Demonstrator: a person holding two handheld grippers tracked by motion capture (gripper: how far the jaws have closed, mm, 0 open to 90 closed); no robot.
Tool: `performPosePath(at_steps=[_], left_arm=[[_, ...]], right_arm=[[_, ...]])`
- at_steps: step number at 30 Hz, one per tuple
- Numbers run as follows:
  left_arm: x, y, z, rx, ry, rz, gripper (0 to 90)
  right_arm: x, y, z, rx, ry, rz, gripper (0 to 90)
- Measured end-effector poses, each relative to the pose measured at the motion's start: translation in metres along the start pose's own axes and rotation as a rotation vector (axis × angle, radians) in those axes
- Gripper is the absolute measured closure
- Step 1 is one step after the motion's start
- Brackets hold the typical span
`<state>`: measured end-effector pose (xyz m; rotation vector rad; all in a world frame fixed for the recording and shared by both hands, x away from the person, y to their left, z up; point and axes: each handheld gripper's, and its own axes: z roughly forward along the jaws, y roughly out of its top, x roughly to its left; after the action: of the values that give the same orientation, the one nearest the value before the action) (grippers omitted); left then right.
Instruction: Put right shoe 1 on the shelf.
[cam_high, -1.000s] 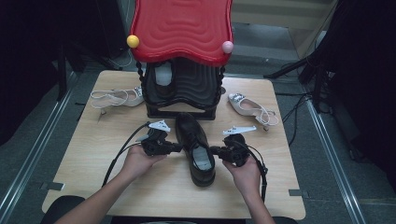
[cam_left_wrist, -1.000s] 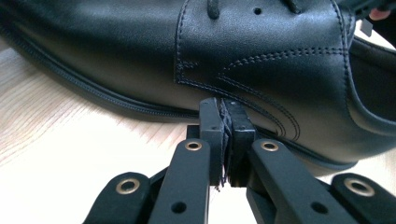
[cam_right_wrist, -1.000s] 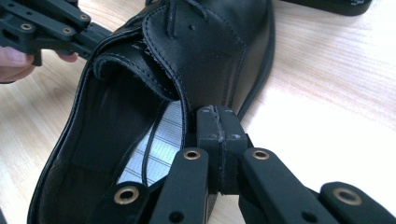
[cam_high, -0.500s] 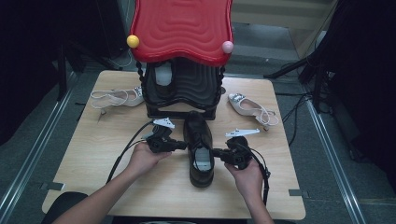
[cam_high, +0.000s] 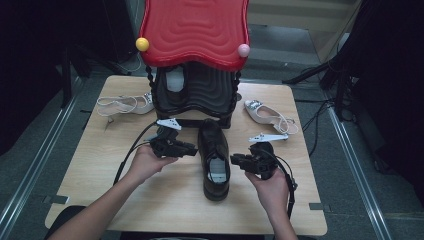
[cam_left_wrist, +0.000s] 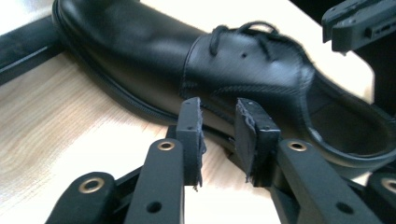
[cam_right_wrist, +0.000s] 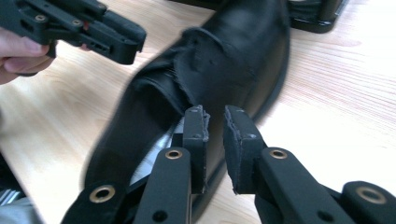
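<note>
A black leather lace-up shoe (cam_high: 214, 157) lies on the wooden table (cam_high: 90, 165), toe toward the rack. My left gripper (cam_high: 192, 149) is just off the shoe's left side, and my right gripper (cam_high: 235, 160) is just off its right side. In the left gripper view the left gripper (cam_left_wrist: 218, 112) has a clear gap between its pads, with the shoe (cam_left_wrist: 243, 65) beyond them. The right gripper (cam_right_wrist: 215, 116) stands narrowly parted in front of the shoe (cam_right_wrist: 233, 60). Both pairs of jaws have just been opening, and nothing is between them.
A black shoe rack (cam_high: 195, 95) with a red wavy top stands at the back middle, with a pale shoe (cam_high: 175, 80) inside. One beige slingback heel (cam_high: 122, 104) lies at the back left and another (cam_high: 267, 116) at the back right. Cables trail from both grippers.
Both grippers have let go of the shoe's sides, opened their jaws and lifted slightly. The shoe stays in the middle of the table.
</note>
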<state>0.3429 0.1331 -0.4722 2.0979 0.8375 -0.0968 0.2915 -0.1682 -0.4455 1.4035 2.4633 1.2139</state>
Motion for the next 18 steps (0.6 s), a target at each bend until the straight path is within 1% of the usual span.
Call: performPosePath(at_steps=[2, 4, 7, 8, 10, 12, 14, 15, 16, 18], left_arm=[[-0.002, 0.005, -0.005, 0.006, 0.005, 0.013, 68.4], [-0.004, 0.011, -0.011, 0.015, 0.015, 0.038, 67.0], [-0.006, 0.021, -0.022, 0.002, 0.027, 0.051, 64.9], [-0.006, 0.025, -0.026, -0.005, 0.030, 0.052, 64.2], [-0.007, 0.032, -0.033, -0.019, 0.032, 0.058, 62.6], [-0.007, 0.039, -0.039, -0.029, 0.039, 0.066, 61.6], [-0.006, 0.046, -0.045, -0.036, 0.036, 0.064, 60.9], [-0.006, 0.049, -0.048, -0.041, 0.034, 0.061, 61.2], [-0.005, 0.053, -0.050, -0.044, 0.029, 0.061, 61.8], [-0.005, 0.058, -0.054, -0.042, 0.026, 0.070, 66.4]], right_arm=[[0.006, 0.003, 0.000, 0.007, 0.011, -0.004, 75.8], [0.012, 0.006, 0.001, 0.019, 0.026, -0.001, 74.8], [0.020, 0.009, 0.006, 0.043, 0.056, 0.004, 68.3], [0.022, 0.009, 0.008, 0.050, 0.059, 0.010, 67.7], [0.027, 0.010, 0.012, 0.064, 0.051, 0.002, 64.0], [0.030, 0.011, 0.017, 0.090, 0.053, 0.006, 62.6], [0.034, 0.012, 0.021, 0.102, 0.049, 0.001, 61.7], [0.035, 0.012, 0.023, 0.112, 0.049, 0.001, 61.0], [0.037, 0.013, 0.026, 0.127, 0.051, 0.010, 59.8], [0.039, 0.014, 0.032, 0.146, 0.053, 0.015, 58.9]])
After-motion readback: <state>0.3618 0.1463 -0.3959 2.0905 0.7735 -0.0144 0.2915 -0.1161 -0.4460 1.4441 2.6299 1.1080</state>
